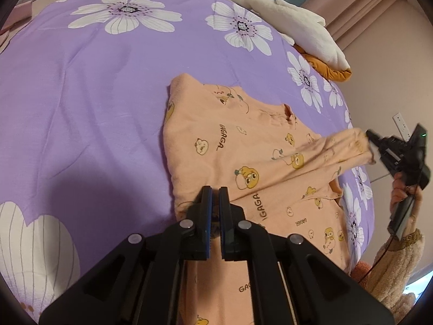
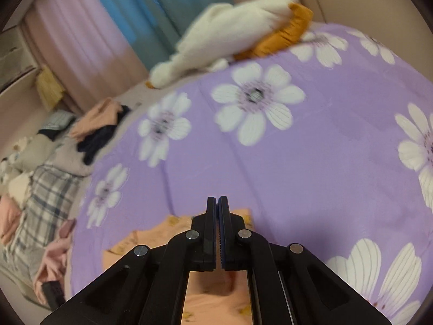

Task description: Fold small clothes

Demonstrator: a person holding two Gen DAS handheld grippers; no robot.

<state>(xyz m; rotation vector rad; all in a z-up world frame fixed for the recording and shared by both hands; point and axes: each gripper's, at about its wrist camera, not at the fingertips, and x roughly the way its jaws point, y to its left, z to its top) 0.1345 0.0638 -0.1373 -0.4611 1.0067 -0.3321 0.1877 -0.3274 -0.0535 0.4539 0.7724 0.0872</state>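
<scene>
A small peach top point(image 1: 243, 146) printed with cartoon ducks lies on the purple flowered bedspread point(image 1: 94, 86). My left gripper point(image 1: 215, 192) has its jaws nearly closed, pinching the top's near edge. My right gripper point(image 1: 369, 135), seen at the right in the left wrist view, is shut on the end of the top's sleeve point(image 1: 338, 149) and holds it lifted and stretched out to the right. In the right wrist view the right gripper point(image 2: 217, 200) is closed, with peach cloth point(image 2: 211, 295) below and behind its fingers.
A white and orange plush toy point(image 1: 297, 24) lies at the bed's far right edge. A heap of peach and dark clothes point(image 2: 100, 127) and a plaid blanket point(image 2: 46, 203) lie at the left. A wall with a socket point(image 1: 400, 124) is to the right.
</scene>
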